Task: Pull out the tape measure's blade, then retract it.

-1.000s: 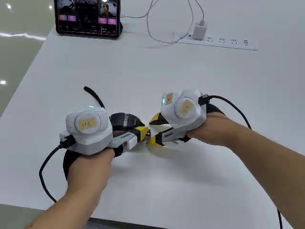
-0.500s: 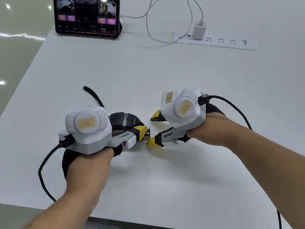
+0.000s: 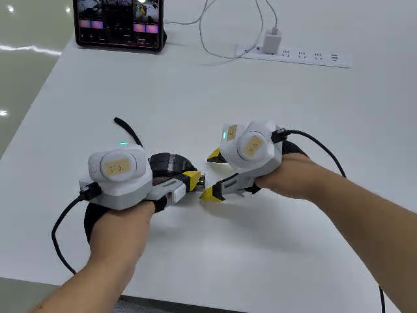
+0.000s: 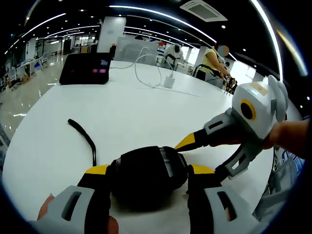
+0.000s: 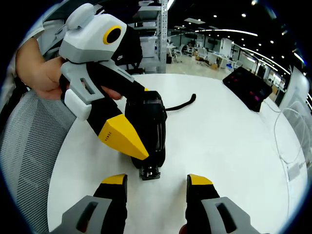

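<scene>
A black tape measure (image 3: 171, 163) rests on the white table (image 3: 195, 91), its black strap (image 3: 127, 130) trailing behind it. My left gripper (image 3: 187, 182) is shut on the tape measure (image 4: 146, 178), one yellow-tipped jaw on each side of the case. My right gripper (image 5: 157, 180) is open and faces the case's front. The blade's metal end hook (image 5: 150, 172) lies just ahead of the gap between its jaws, touching neither. In the head view the right gripper (image 3: 210, 175) points left at the case, with its jaws apart.
A tablet (image 3: 120, 23) with a lit screen stands at the table's far left. A white power strip (image 3: 296, 55) with a charger and cables lies at the far right. Each gripper trails a black cable across the table. People stand in the background.
My right gripper's upper jaw has drawn slightly further from the tape measure. The left gripper and the case have stayed put.
</scene>
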Action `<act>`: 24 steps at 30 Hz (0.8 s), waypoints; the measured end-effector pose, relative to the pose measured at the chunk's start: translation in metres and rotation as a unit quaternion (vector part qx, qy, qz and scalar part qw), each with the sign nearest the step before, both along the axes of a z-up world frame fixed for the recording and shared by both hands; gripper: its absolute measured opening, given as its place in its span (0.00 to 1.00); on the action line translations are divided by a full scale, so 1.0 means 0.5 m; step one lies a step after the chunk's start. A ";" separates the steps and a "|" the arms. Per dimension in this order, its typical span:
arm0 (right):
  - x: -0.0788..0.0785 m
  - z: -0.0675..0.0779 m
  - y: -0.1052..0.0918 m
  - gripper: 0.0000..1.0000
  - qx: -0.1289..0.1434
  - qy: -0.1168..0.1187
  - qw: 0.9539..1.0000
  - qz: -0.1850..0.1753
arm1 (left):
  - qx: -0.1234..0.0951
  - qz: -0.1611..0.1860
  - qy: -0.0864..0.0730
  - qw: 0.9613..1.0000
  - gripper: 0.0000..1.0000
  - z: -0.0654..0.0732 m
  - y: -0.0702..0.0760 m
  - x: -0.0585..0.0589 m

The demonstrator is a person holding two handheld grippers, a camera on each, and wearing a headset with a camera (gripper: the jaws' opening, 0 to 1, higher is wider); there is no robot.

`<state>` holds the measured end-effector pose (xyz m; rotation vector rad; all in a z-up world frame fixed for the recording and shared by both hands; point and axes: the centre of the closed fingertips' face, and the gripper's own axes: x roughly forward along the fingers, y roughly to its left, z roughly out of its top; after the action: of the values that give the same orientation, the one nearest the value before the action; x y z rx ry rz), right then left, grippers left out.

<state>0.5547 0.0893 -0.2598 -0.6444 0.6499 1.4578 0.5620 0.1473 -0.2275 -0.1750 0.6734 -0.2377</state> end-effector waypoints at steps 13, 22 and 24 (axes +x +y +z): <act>-0.015 0.020 -0.029 0.54 0.030 0.001 0.998 -0.052 | 0.004 -0.022 -0.006 1.000 0.64 0.012 0.004 -0.008; -0.013 0.042 -0.044 0.57 0.057 0.001 0.994 -0.091 | -0.001 -0.037 -0.017 0.999 0.67 0.032 0.002 -0.012; -0.014 0.041 -0.043 0.57 0.057 0.003 0.994 -0.092 | 0.004 -0.040 -0.018 0.999 0.67 0.031 0.003 -0.012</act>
<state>0.5476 0.0676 -0.2392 -0.4785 0.6088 1.3148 0.5559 0.1489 -0.2122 -0.1365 0.6470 -0.3152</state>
